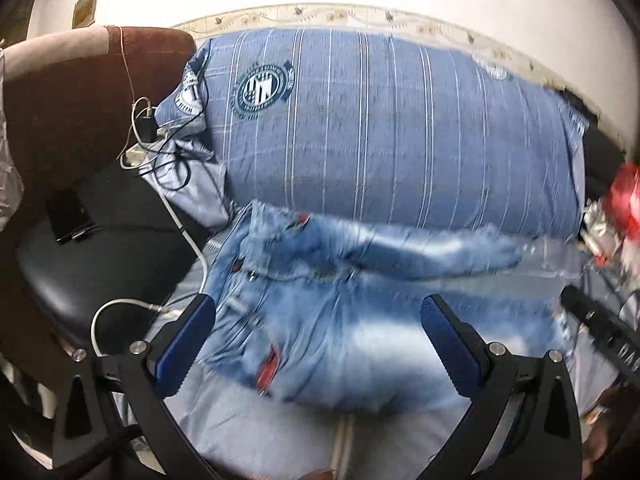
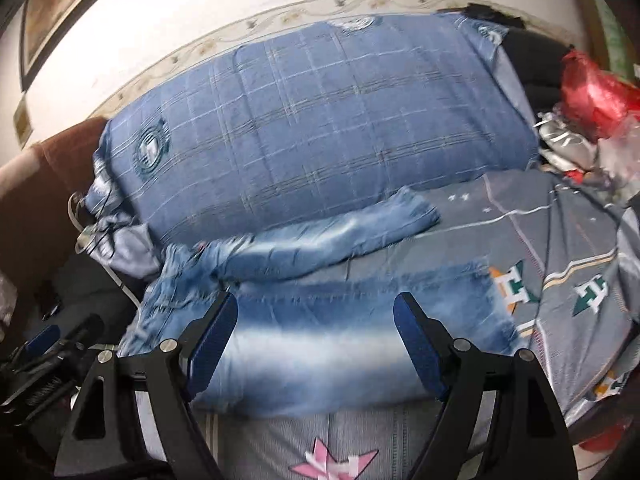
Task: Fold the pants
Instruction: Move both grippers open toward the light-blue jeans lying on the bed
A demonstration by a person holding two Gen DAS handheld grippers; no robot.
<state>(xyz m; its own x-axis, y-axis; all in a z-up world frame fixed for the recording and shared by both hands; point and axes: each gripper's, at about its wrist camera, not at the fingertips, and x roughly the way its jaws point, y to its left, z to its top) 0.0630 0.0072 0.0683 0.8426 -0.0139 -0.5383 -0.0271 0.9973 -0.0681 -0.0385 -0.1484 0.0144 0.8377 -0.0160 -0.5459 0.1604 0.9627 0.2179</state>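
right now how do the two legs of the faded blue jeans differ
The far leg lies narrow and angled along the blue checked pillow; the near leg lies broad and flat between the open right gripper. Far hem reaches the pillow, near hem the grey patterned sheet. Both are washed denim.

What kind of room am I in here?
Probably a bedroom: light-wash jeans lie on a patterned bedsheet, with a big blue plaid pillow against the wall.

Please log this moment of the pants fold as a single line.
step: pre-grasp | jeans: spread on bed, legs apart, unfolded | left tool: open, empty | right tool: open, empty
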